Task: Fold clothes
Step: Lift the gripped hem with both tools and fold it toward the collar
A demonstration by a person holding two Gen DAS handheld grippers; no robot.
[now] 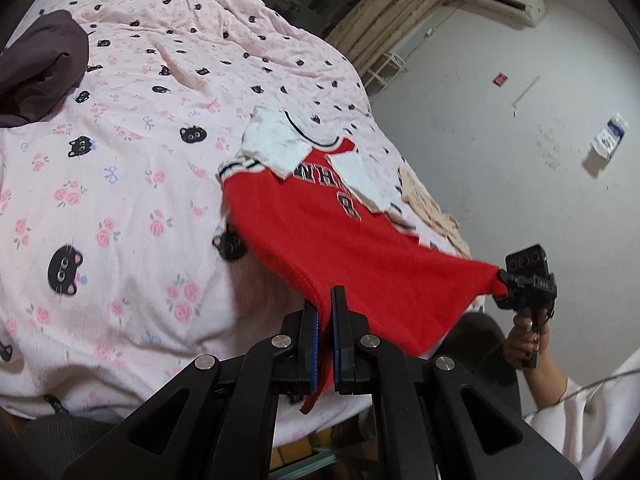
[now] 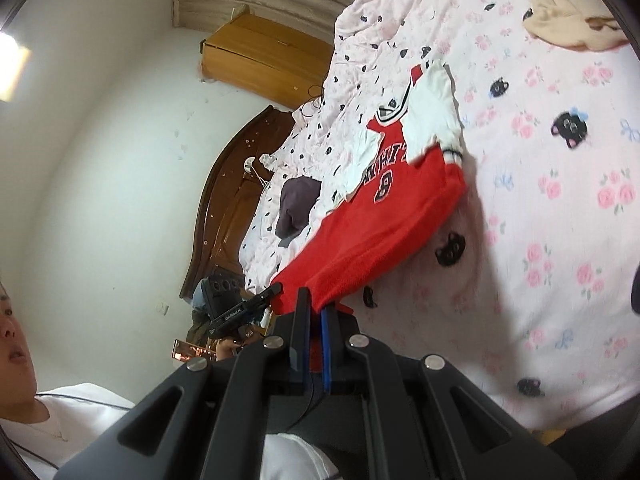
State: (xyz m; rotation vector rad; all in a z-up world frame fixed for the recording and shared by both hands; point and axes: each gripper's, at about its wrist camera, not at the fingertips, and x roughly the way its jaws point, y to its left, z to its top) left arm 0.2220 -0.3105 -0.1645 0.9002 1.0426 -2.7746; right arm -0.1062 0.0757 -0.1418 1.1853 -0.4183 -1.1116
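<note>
A red basketball jersey (image 1: 360,256) with white sleeves, dark lettering and a number 8 lies chest-up on the pink bed sheet (image 1: 120,200), its lower part lifted off the bed. My left gripper (image 1: 325,300) is shut on one corner of the red hem. My right gripper (image 1: 505,278) is shut on the other hem corner, held by a hand (image 1: 524,340). The hem is stretched between them. In the right wrist view the jersey (image 2: 384,232) runs from my right gripper (image 2: 315,302) up onto the sheet (image 2: 560,240), with my left gripper (image 2: 274,290) pinching the corner alongside.
A dark brownish garment (image 1: 40,68) lies bunched at the bed's far side, and a beige garment (image 1: 428,204) lies beyond the jersey. A wooden headboard (image 2: 232,200) and a cabinet (image 2: 264,52) stand past the bed. A person in a white top (image 2: 80,412) is close behind the grippers.
</note>
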